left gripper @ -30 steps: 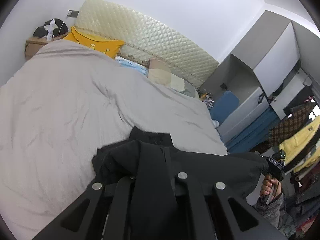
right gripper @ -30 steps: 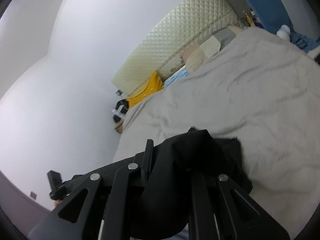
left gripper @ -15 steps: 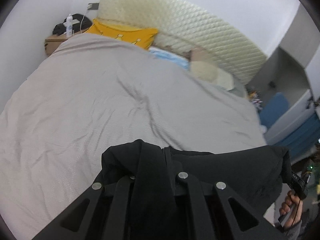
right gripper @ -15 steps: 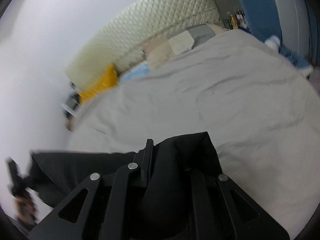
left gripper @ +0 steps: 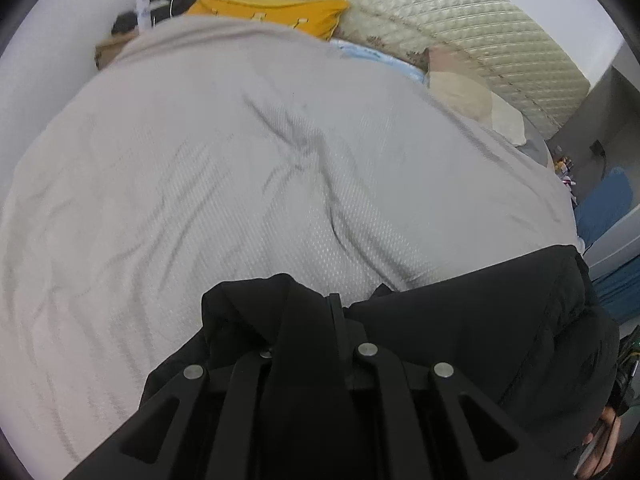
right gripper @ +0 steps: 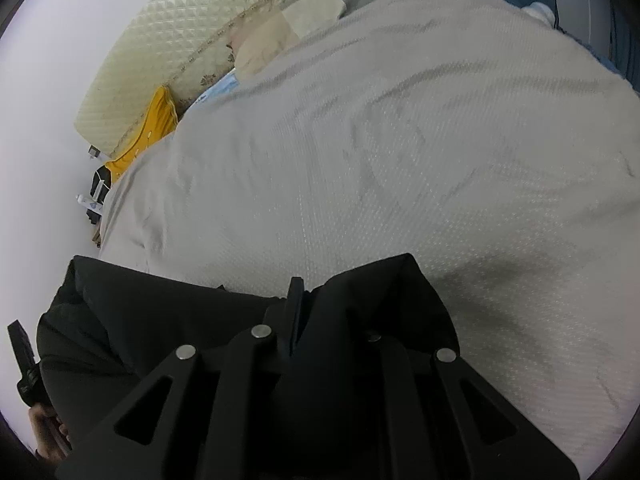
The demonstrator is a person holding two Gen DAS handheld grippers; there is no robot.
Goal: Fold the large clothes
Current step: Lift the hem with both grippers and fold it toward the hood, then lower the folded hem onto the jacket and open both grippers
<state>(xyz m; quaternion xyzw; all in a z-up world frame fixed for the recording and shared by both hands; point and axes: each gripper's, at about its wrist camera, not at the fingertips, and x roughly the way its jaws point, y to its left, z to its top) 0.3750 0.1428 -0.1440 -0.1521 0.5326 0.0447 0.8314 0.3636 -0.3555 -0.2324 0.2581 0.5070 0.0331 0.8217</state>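
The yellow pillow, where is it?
The yellow pillow is at the head of the bed, against the quilted headboard, top centre in the left view, beyond the grey blanket.

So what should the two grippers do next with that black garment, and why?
Probably lower it flat onto the grey bedspread. The left gripper and right gripper each pinch a corner of the black garment, stretched between them just above the bed, not yet laid out for folding.

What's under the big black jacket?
Under the black jacket lies the grey bed cover, spreading out past its edge. The left gripper and right gripper pinch it with shut jaws. What sits beneath the jacket's middle is covered.
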